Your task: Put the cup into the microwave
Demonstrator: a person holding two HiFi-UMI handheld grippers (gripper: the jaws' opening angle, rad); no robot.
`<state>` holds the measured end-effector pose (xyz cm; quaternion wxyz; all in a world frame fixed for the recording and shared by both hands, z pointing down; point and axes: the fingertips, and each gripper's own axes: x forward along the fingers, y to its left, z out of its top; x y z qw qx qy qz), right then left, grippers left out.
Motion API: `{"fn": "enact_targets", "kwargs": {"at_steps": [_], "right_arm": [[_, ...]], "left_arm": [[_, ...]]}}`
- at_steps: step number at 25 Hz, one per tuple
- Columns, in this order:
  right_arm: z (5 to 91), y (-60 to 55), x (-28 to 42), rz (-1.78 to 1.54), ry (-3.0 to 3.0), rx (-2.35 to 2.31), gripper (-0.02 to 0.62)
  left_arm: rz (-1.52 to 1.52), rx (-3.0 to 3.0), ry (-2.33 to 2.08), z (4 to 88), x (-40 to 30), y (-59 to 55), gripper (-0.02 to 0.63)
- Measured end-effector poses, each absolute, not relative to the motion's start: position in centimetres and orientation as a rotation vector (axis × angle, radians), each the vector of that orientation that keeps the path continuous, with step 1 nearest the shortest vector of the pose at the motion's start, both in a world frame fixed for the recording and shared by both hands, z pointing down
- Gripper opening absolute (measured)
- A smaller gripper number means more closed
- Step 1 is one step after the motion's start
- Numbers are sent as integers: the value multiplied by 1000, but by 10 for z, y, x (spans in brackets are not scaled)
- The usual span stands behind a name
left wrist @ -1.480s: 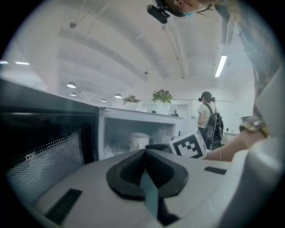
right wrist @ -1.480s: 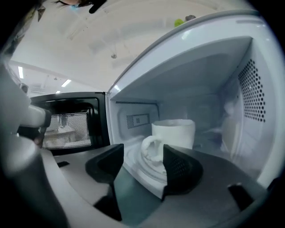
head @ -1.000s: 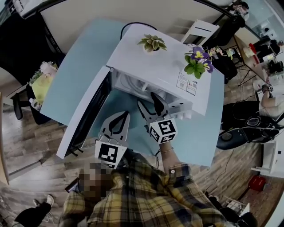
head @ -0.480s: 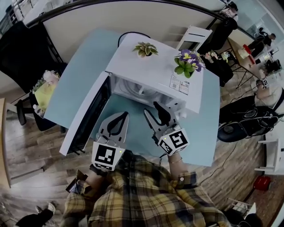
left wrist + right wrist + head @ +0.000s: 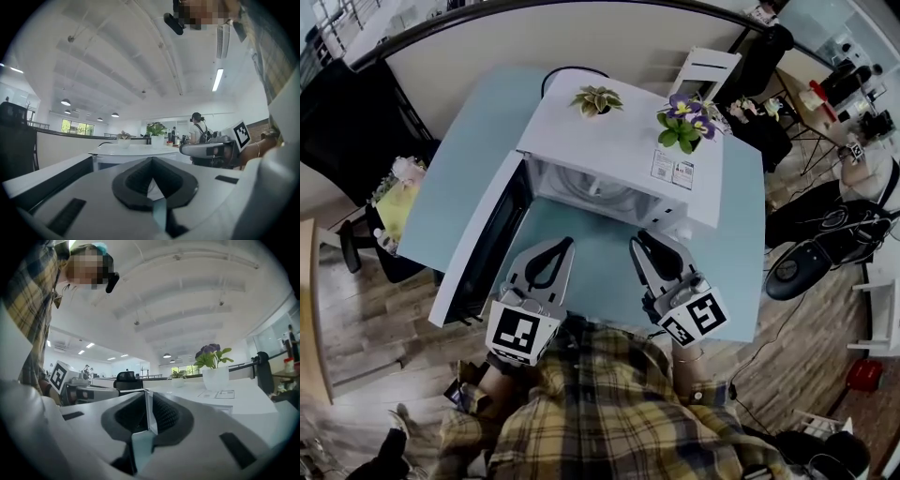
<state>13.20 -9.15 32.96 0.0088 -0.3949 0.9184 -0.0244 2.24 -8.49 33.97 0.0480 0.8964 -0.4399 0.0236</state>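
Your left tool [image 5: 563, 246] sits at the lower centre of the head view, its jaws pressed together with nothing in them. Your right tool [image 5: 641, 244], just to its right, is narrow. Its jaws have just been closing and their tips meet, with nothing between them. Both point up the frame toward the white microwave [image 5: 619, 141] on the light blue table [image 5: 741, 234]. The microwave's door [image 5: 483, 248] is swung open to the left. You cannot pick out the cup for certain, because the open cavity shows only pale curved shapes. A green plant [image 5: 596, 98] and a purple-flowered plant [image 5: 682, 122] stand on the microwave's top.
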Motion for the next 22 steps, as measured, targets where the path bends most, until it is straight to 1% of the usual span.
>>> {"fn": "enact_targets", "kwargs": {"at_steps": [8, 22], "right_arm": [[331, -83, 142, -30, 2874, -1317, 5], [347, -88, 150, -36, 2885, -1398, 2]], "left_arm": [[85, 2744, -1299, 342, 25, -81, -8], [116, 2721, -1303, 356, 16, -87, -8]]}}
